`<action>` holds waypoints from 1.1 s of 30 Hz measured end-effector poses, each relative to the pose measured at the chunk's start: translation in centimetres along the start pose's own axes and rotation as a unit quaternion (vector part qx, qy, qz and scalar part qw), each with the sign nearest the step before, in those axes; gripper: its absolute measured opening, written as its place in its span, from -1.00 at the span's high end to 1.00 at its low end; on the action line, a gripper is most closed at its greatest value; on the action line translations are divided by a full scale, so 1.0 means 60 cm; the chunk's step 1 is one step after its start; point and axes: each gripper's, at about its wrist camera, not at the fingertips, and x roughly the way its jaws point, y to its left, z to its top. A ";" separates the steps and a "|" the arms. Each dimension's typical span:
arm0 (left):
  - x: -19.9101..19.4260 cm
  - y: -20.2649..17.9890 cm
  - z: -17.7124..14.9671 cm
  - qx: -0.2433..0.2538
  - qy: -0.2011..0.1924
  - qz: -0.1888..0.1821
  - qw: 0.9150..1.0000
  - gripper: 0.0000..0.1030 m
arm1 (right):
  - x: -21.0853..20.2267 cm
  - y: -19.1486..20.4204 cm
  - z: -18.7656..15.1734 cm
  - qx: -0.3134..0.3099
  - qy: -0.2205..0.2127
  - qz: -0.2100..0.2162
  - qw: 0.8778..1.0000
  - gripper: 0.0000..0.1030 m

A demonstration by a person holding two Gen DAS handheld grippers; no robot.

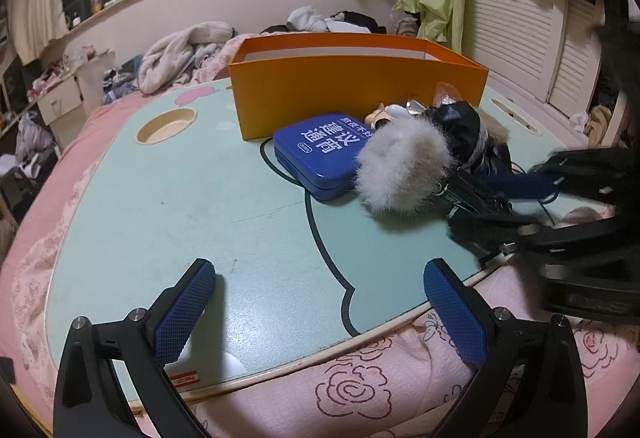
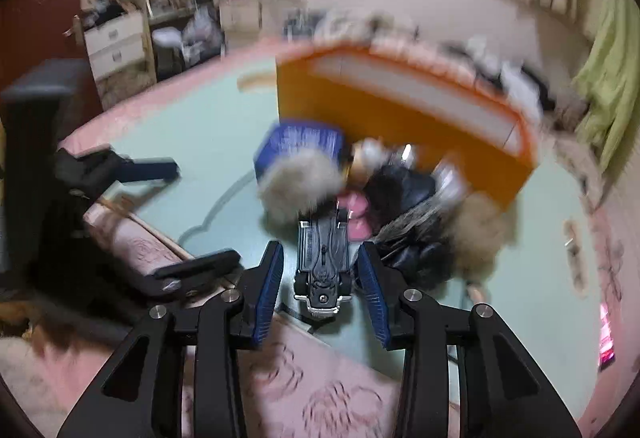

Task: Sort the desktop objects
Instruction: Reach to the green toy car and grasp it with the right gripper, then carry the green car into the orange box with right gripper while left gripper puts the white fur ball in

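Observation:
A black toy car [image 2: 324,266] lies underside up on the teal lap table [image 1: 180,206], near its front edge. My right gripper [image 2: 320,248] straddles the car, and a thin gap shows on each side between its blue pads [image 2: 268,286] and the car. In the left wrist view the same car [image 1: 476,194] sits between the blurred right fingers [image 1: 520,183]. Behind it lie a white fur pom-pom [image 1: 400,166], a blue tin [image 1: 320,154], a small doll [image 1: 384,114] and a crumpled black bag [image 1: 460,126]. My left gripper [image 1: 322,270] stands open over bare table.
An open orange box [image 1: 360,94] stands at the back of the table. A round cup recess [image 1: 166,126] is at the table's left. The table rests on pink rose-print bedding [image 1: 360,390]. Clothes are piled on the bed behind.

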 end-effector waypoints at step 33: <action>0.021 -0.098 0.065 0.084 0.009 -0.103 0.991 0.44 | -0.101 -0.107 -0.050 0.177 -0.199 0.023 0.964 0.41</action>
